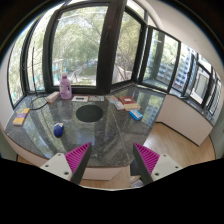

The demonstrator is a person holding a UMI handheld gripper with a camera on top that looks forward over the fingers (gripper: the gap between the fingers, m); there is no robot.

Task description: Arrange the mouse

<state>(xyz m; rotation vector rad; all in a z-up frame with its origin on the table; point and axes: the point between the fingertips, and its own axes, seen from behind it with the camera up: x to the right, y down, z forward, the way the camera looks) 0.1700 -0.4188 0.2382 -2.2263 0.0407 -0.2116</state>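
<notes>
A small blue mouse [58, 129] lies on the dark marble table [105, 135], left of and well beyond my fingers. A dark round pad [88, 113] lies on the table just past the mouse, toward the middle. My gripper [112, 160] is open and empty, held back from the table's near edge, with its magenta pads [78, 157] spread wide. Nothing stands between the fingers.
A pink bottle [66, 87] stands at the far left of the table by the windows. A yellow item [19, 120] lies at the left edge; a box [128, 102] and a blue item [136, 115] lie at the right. Wooden floor [178, 146] shows to the right.
</notes>
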